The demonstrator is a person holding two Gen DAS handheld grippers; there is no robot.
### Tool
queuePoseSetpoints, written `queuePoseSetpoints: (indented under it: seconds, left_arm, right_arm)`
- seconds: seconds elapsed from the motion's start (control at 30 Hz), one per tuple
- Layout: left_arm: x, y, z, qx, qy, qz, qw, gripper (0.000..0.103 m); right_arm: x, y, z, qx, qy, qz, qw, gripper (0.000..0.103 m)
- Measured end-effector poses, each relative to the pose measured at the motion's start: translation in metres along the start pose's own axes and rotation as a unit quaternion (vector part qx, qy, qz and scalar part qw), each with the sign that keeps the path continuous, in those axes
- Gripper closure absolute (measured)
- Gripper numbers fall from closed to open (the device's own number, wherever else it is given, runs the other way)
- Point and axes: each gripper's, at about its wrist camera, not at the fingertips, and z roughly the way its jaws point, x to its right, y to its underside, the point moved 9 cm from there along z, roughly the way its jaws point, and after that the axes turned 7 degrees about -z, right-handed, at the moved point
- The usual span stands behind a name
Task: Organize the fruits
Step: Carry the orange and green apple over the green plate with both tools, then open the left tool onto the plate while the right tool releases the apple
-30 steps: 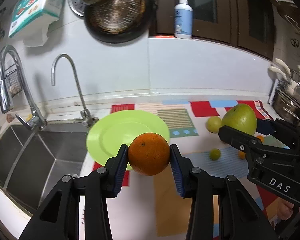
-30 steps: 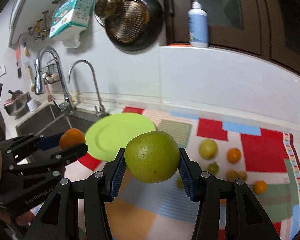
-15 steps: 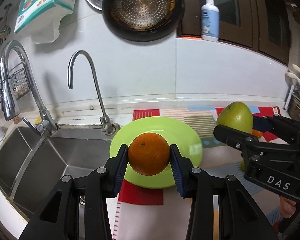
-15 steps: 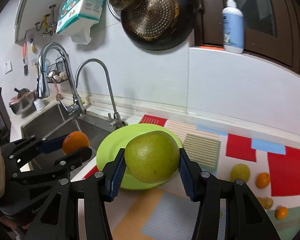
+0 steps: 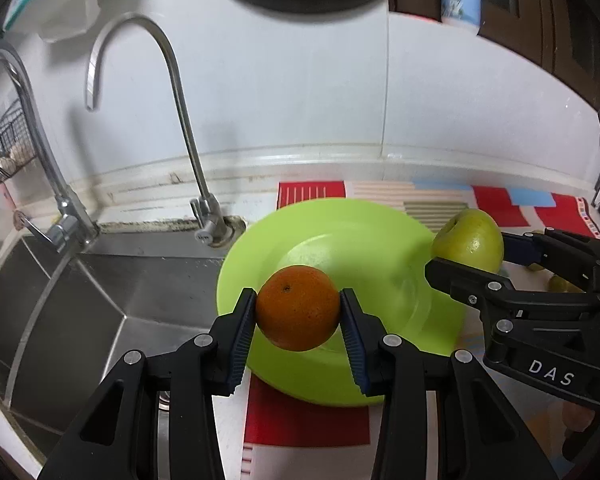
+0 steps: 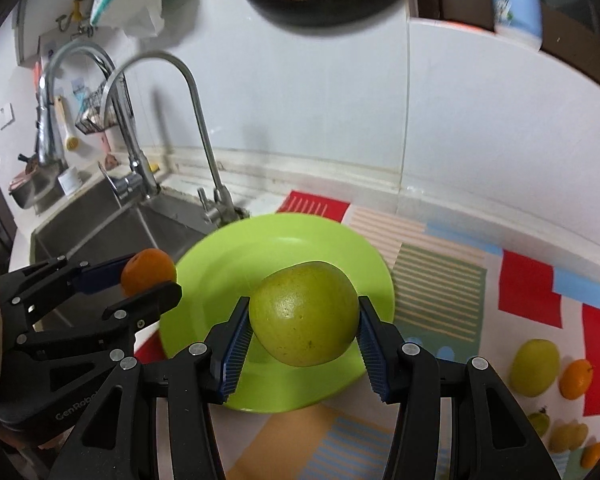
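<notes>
I see even, fairly bright indoor light. The faucet (image 5: 156,92) throws a soft shadow on the wall right of it. Above it, things smear with motion blur; fisheye bending and dark corners frame both views.

White counter (image 6: 480,216) runs along the wall, with a steel sink (image 5: 80,304) set into it at left. A colourful patchwork mat (image 6: 440,292) of red, blue, striped and orange patches covers the counter right of the sink. A lime green plate (image 6: 220,280) lies on the mat's left end, near the sink edge. At the mat's far right, well apart from the plate, loose fruit: a green apple (image 6: 534,367), an orange (image 6: 576,378) just beside it, several smaller green and orange fruits (image 6: 568,436) nearer.
</notes>
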Motion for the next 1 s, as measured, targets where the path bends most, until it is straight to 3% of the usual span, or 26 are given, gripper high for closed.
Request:
queuePoseSetpoints:
  seconds: [0.5, 0.63, 0.77, 1.0]
  left_arm:
    - [-0.006, 0.013, 0.044, -0.040, 0.000, -0.005, 0.9992, 0.061]
    - [-0.009, 0.009, 0.038, -0.029, -0.009, -0.002, 0.9995, 0.044]
    - [-0.016, 0.004, 0.026, -0.021, -0.019, -0.013, 0.9995, 0.040]
    - [-0.018, -0.007, -0.013, 0.015, -0.040, -0.021, 0.9989, 0.027]
  right_arm:
    - [0.002, 0.017, 0.051, -0.047, -0.014, 0.000, 0.999, 0.051]
    - [0.002, 0.019, 0.054, -0.050, -0.015, -0.001, 0.999, 0.051]
    - [0.003, 0.013, 0.044, -0.034, -0.009, 0.000, 0.999, 0.038]
    - [0.005, 0.008, 0.011, -0.006, 0.016, -0.004, 1.000, 0.038]
